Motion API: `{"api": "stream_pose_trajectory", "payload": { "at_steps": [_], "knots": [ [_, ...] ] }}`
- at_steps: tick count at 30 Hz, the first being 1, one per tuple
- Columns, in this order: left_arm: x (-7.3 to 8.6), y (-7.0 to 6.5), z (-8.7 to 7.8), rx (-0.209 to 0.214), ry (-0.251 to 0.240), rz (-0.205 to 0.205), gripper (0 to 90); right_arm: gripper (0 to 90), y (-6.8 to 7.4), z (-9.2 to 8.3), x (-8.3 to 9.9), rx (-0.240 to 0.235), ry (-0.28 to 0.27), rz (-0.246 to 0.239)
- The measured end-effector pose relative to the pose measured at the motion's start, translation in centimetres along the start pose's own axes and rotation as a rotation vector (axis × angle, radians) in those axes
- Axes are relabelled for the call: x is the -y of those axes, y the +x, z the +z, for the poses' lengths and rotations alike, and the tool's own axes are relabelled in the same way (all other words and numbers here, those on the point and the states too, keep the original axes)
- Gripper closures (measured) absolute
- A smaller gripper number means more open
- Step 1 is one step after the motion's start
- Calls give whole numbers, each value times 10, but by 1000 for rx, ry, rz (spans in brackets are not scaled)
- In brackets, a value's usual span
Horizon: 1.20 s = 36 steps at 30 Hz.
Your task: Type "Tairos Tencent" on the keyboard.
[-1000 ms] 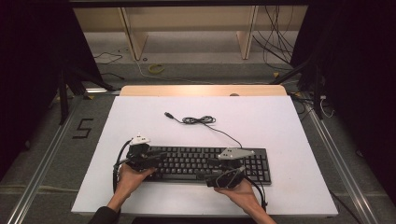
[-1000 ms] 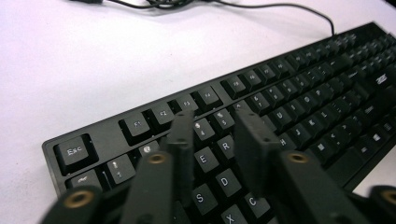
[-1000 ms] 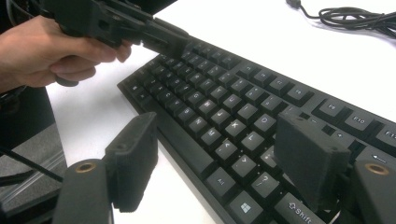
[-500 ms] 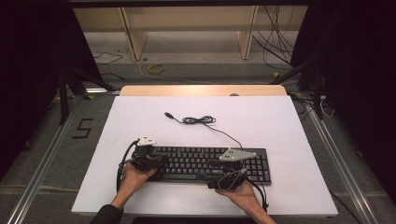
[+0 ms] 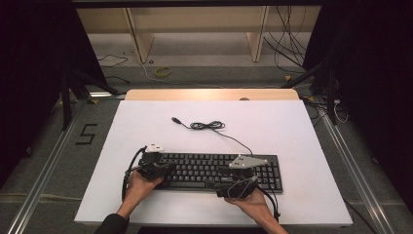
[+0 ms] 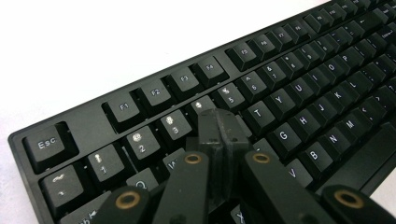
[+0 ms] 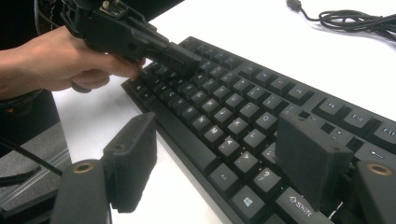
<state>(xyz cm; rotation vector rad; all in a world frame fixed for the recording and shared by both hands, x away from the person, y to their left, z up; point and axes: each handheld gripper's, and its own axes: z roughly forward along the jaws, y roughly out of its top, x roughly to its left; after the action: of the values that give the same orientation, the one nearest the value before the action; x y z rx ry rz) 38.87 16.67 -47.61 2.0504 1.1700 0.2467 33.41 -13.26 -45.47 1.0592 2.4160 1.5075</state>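
Observation:
A black keyboard lies near the front of the white table, its keys clear in the left gripper view and the right gripper view. My left gripper is shut with nothing in it. Its joined tips rest on or just above the keys by the number row at the keyboard's left end. The right gripper view shows the same left gripper in a hand. My right gripper is open and low, straddling the keyboard's front edge: one jaw over the table, the other over the keys near Shift.
The keyboard's black cable lies coiled behind it on the white table, ending in a USB plug. A wooden strip runs along the table's far edge. Dark floor with rails surrounds the table.
The left gripper has edged slightly right onto the keyboard's left end. The right hand has kept still.

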Motion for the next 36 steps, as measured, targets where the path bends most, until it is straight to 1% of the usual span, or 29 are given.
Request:
{"api": "stream_pose_trajectory", "payload": {
  "at_steps": [4,7,19,21,25,29,34,36],
  "knots": [
    [0,1,-1,-1,0,4,889,306,0,0,0,0,-1,1],
    [-1,1,-2,-5,-9,-4,888,306,0,0,0,0,-3,-2],
    [-3,0,-9,13,-41,-7,856,306,0,0,0,0,-2,-1],
    [-4,0,-10,17,-48,-17,851,306,0,0,0,0,-2,0],
    [-4,0,-12,22,-54,-14,835,306,0,0,0,0,-2,-1],
    [-5,-1,-13,27,-59,-14,813,306,0,0,0,-1,-2,-1],
    [-5,-2,-15,40,-68,-17,759,306,1,0,0,0,-3,-2],
    [-6,-2,-16,51,-72,-16,725,306,1,0,0,-1,-4,-2]
  ]
}}
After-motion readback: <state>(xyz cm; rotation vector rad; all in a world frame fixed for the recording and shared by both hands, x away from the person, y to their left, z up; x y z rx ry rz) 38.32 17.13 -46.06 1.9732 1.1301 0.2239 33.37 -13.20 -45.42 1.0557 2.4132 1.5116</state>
